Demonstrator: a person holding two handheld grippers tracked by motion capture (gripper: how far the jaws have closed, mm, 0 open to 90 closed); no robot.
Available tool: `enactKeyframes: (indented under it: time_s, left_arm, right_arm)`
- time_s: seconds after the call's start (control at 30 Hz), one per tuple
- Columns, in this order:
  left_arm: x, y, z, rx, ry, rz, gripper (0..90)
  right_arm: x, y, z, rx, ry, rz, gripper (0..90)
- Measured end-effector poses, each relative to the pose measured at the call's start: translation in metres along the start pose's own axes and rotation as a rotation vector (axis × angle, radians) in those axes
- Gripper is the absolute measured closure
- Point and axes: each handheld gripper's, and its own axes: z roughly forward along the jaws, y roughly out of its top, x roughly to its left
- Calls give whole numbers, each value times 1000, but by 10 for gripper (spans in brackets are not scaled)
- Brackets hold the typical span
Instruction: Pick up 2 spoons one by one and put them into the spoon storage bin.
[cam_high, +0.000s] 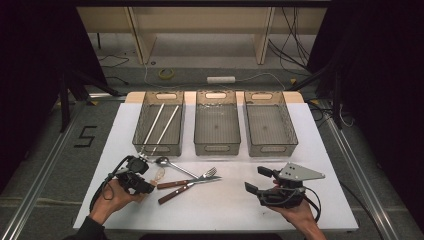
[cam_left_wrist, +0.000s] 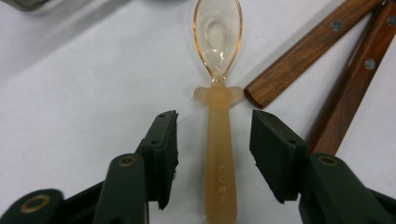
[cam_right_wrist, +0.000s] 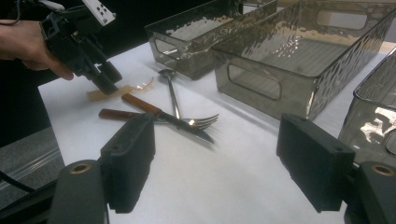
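Left claw (cam_left_wrist: 214, 140) straddles the amber spoon's (cam_left_wrist: 218, 135) handle, pads apart.

Plastic spoon (cam_left_wrist: 218, 140) cut off at the bottom edge in the left gripper view, handle end out of frame; in the high view (cam_high: 159, 174) mostly hidden behind the left gripper (cam_high: 145, 172), pale and too small to make out. Two wooden handles (cam_left_wrist: 308, 51) beside the spoon cut by the top and right edges there, blades out of frame. Rightmost bin (cam_right_wrist: 378, 107) cropped by the right edge in the right gripper view.
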Motion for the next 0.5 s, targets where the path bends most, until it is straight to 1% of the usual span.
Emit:
enactKeyframes:
  time_s: [0.1,0.23,0.27,0.33,0.5]
  left_arm:
    - [-1,-2,1,13,4,13,545]
    - [-1,-3,4,26,10,21,597]
    - [0,-4,4,27,5,19,607]
    - [0,-5,5,37,-3,32,629]
    - [-2,-6,9,49,2,39,662]
  right_arm:
    - [2,0,0,5,2,-6,291]
    - [2,0,0,6,2,-10,291]
    - [2,0,0,5,3,-11,291]
    - [2,0,1,7,2,-12,291]
    - [3,0,1,9,1,-17,292]
